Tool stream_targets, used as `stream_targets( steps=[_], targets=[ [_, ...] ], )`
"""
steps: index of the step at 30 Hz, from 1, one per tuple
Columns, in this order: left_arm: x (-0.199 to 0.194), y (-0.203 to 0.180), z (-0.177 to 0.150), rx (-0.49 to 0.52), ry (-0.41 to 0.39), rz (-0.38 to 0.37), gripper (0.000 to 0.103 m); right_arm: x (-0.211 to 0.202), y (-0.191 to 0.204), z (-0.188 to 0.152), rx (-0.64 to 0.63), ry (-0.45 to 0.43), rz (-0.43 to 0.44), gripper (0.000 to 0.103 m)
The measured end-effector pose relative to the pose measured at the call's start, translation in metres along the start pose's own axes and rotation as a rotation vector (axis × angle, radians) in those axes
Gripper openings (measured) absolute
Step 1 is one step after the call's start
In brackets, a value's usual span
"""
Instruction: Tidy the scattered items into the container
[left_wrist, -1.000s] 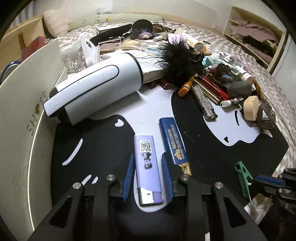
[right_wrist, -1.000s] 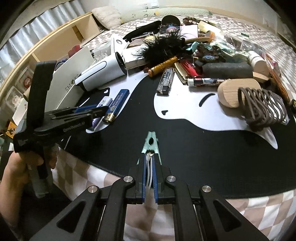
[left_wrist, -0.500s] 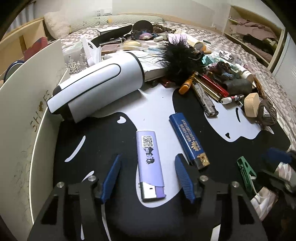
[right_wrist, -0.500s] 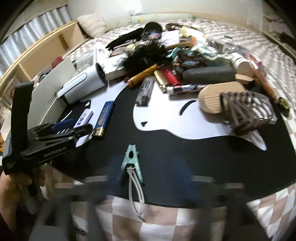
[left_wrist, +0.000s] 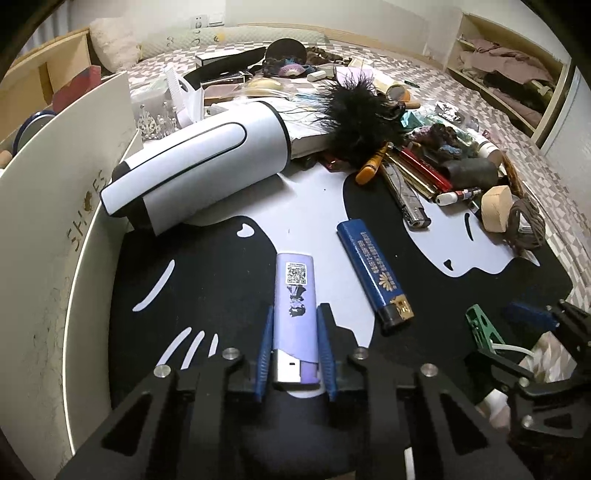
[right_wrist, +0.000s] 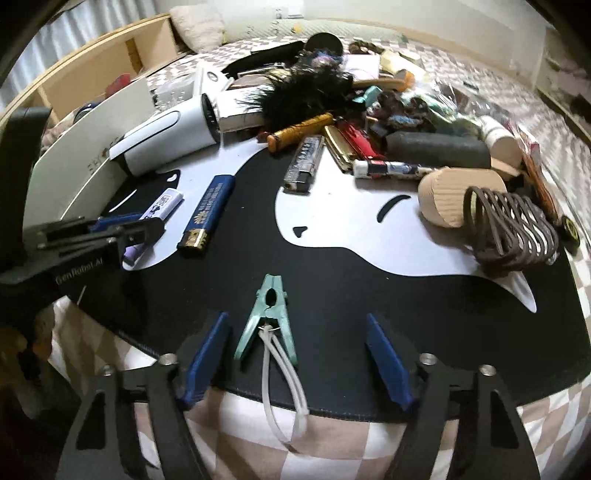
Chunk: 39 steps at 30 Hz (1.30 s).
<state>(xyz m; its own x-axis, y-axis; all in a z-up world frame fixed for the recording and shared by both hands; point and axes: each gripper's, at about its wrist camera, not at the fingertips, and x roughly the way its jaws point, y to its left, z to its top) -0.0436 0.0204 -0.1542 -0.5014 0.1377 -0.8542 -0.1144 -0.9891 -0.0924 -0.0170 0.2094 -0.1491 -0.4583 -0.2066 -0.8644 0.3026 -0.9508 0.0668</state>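
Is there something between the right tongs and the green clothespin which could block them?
Nothing visible does. The right tongs stand open with the green clothespin lying between their fingers on the black mat; only its own white cord trails toward them.

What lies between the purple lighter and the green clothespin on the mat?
The dark blue lighter lies between the purple lighter and green clothespin, seen in the right wrist view.

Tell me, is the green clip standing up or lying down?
Lying down. The green clip rests flat on the black mat, between the open right gripper's fingers.
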Motion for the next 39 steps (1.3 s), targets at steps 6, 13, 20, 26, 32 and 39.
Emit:
stream_targets(
  steps=[6, 13, 20, 26, 32, 39],
  targets=[
    [-0.003, -0.001, -0.003, 0.008, -0.002, -0.005, 0.024, -0.002, 0.003, -0.005, -0.03, -0.031, 0.011, 0.042],
    [0.0, -0.005, -0.003, 0.036, -0.024, 0.025, 0.04, -0.005, 0.003, -0.01, -0.031, -0.041, 0.022, 0.03],
    [0.001, -0.012, -0.006, 0.073, -0.033, 0.052, 0.03, -0.006, 0.001, -0.011, -0.018, -0.045, 0.04, 0.03],
    [-0.005, -0.016, -0.01, 0.069, -0.007, 0.005, 0.023, -0.007, -0.001, -0.013, -0.005, -0.036, 0.054, 0.03],
    [-0.011, -0.02, -0.013, 0.066, 0.005, -0.017, 0.023, -0.012, -0.003, -0.017, 0.011, -0.028, 0.055, 0.03],
    [-0.019, -0.024, -0.013, 0.08, -0.009, -0.018, 0.023, -0.02, -0.009, -0.017, 0.067, -0.021, 0.049, 0.03]
  ],
)
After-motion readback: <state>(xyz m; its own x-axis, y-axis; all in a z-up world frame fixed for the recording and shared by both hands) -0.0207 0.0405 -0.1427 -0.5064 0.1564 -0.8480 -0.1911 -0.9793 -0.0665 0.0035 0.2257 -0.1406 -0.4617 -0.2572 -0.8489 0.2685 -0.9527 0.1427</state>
